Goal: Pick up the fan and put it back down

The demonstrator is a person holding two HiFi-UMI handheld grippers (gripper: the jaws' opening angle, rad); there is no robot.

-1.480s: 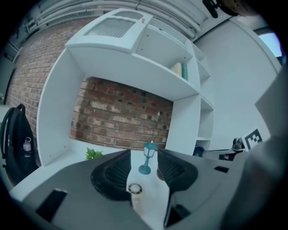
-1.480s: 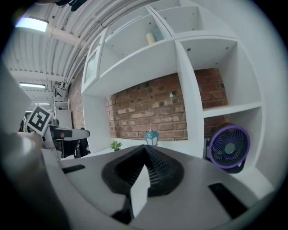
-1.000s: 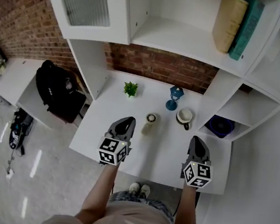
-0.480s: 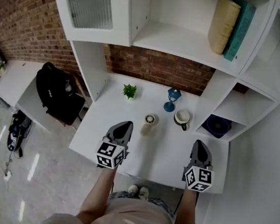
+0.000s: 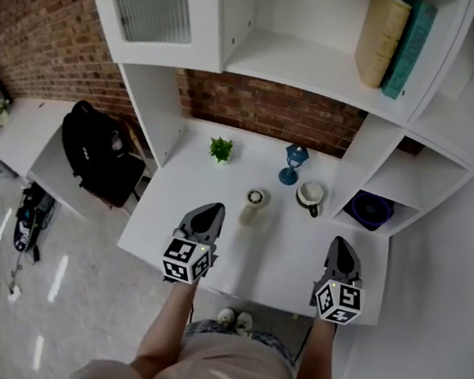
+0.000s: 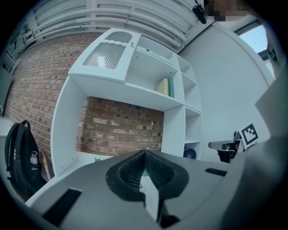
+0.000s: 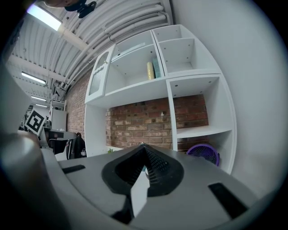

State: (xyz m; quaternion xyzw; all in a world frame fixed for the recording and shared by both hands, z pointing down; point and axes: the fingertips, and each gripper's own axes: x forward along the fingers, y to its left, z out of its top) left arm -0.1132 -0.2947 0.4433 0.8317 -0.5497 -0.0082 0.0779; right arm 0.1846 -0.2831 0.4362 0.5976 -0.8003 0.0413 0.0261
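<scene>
The fan (image 5: 370,212) is purple and round, and stands in the low cubby at the right end of the white desk (image 5: 280,259). In the right gripper view the fan (image 7: 204,152) is ahead and to the right, apart from the jaws. It also shows small in the left gripper view as the fan (image 6: 189,153). My left gripper (image 5: 209,211) hovers over the desk's front left, shut and empty. My right gripper (image 5: 341,244) is over the front right, short of the cubby, shut with nothing between its jaws. Both jaw pairs, left gripper (image 6: 145,151) and right gripper (image 7: 143,146), meet at their tips.
On the desk stand a small green plant (image 5: 221,149), a blue lantern (image 5: 294,162), a mug (image 5: 312,196) and a beige cylinder (image 5: 254,206). Books (image 5: 395,40) lean on the upper shelf. A black backpack (image 5: 94,153) sits on the side table to the left.
Both grippers have drawn back a little toward the desk's front edge. The fan and the other desk objects have not moved.
</scene>
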